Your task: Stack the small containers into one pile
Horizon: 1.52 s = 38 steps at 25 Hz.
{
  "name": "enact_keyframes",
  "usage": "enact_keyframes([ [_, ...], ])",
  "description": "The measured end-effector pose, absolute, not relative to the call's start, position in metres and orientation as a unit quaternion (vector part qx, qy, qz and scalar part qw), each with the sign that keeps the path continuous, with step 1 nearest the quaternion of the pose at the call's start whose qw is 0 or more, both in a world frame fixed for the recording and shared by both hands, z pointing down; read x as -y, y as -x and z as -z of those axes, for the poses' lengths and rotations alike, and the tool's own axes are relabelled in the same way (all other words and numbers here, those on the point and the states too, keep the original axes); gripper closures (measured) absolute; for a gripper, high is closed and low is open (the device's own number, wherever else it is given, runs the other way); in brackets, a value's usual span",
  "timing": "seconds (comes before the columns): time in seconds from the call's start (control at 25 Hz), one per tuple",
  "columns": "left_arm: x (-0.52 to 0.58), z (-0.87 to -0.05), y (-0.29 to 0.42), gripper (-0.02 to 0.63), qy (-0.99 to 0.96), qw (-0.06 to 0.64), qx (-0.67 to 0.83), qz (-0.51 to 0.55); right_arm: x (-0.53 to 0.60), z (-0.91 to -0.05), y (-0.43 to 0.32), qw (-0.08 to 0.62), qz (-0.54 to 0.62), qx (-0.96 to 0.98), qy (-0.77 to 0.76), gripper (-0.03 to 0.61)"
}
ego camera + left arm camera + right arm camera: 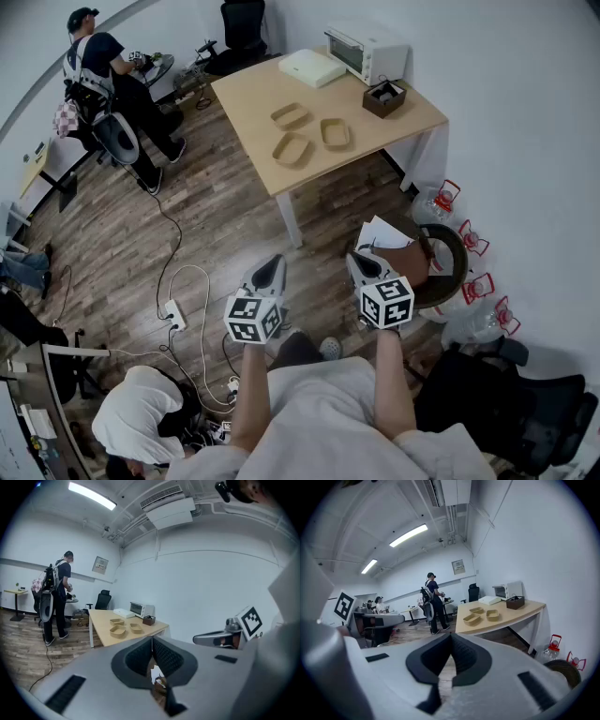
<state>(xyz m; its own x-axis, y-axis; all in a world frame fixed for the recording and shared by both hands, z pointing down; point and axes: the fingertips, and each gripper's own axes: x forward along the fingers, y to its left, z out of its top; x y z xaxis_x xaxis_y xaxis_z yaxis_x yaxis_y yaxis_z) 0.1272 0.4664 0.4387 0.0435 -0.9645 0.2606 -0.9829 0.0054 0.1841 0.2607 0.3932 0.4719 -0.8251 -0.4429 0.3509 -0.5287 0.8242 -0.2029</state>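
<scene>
Three small containers lie side by side, unstacked, near the middle of the bench, with a toaster oven at the bench's far corner. Left gripper and right gripper both have jaws pressed together, nothing held, over the wooden floor well short of the bench.
</scene>
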Motion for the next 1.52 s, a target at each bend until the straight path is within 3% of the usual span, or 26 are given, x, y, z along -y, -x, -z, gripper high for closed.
enact_keyframes([
  [0.72,-0.447,-0.455,-0.134,0.604,-0.705,0.158,0.688,-0.070,-0.363,-0.480,-0.285,0.109,-0.188,0.939,-0.267,0.569],
  [0.8,-0.447,-0.456,-0.133,0.603,-0.705,0.159,0.688,-0.071,-0.364,-0.480,-0.284,0.102,-0.195,0.940,-0.262,0.520],
  [0.88,-0.447,-0.456,-0.130,0.600,-0.702,0.160,0.691,-0.069,-0.364,-0.480,-0.283,0.099,-0.197,0.940,-0.260,0.518],
  [1.0,-0.442,-0.459,-0.125,0.517,-0.698,0.162,0.693,-0.075,-0.358,-0.479,-0.280,0.090,-0.202,0.940,-0.259,0.479],
  [1.52,-0.392,-0.463,-0.075,0.528,-0.683,0.162,0.711,-0.046,-0.309,-0.488,-0.250,0.099,-0.201,0.939,-0.260,0.354],
])
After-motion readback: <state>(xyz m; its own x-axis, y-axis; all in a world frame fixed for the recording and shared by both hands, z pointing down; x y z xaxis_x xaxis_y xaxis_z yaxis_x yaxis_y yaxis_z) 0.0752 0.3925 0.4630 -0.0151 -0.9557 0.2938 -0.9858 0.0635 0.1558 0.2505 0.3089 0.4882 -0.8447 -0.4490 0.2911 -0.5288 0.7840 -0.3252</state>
